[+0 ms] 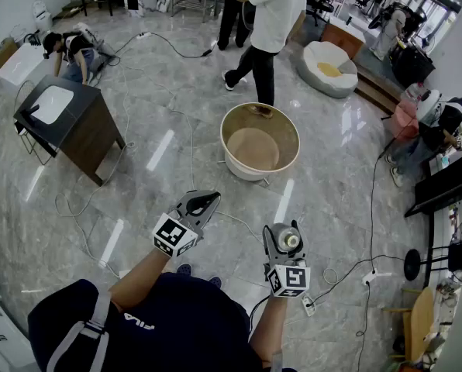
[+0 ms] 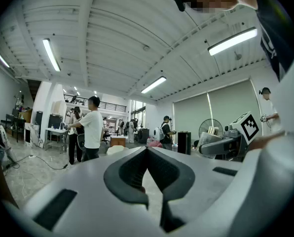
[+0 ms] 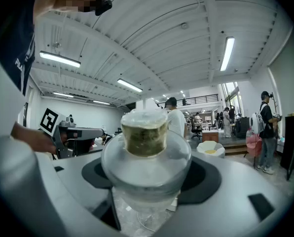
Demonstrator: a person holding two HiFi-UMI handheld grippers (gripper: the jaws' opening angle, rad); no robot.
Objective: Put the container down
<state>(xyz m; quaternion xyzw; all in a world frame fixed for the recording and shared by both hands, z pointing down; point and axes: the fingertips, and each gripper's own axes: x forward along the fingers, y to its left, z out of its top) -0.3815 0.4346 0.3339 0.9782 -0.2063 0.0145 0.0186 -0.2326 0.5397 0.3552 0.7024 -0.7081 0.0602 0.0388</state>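
Note:
My right gripper (image 1: 287, 237) is shut on the container (image 1: 291, 240), a clear rounded jar with a brownish stopper. In the right gripper view the container (image 3: 146, 149) fills the space between the jaws of the right gripper (image 3: 147, 174) and stands upright. It is held in the air above the marble floor, level in front of me. My left gripper (image 1: 206, 201) hangs to its left, jaws together with nothing in them. In the left gripper view the tips of the left gripper (image 2: 147, 150) meet, and the right gripper (image 2: 228, 141) with the container (image 2: 210, 138) shows at the right.
A large round beige tub (image 1: 229, 122) stands on the floor ahead of both grippers. A dark cabinet (image 1: 68, 122) is at the left. Cables and a power strip (image 1: 308, 306) lie near my feet. A person (image 1: 266, 22) walks beyond the tub; a beanbag (image 1: 328, 68) lies farther right.

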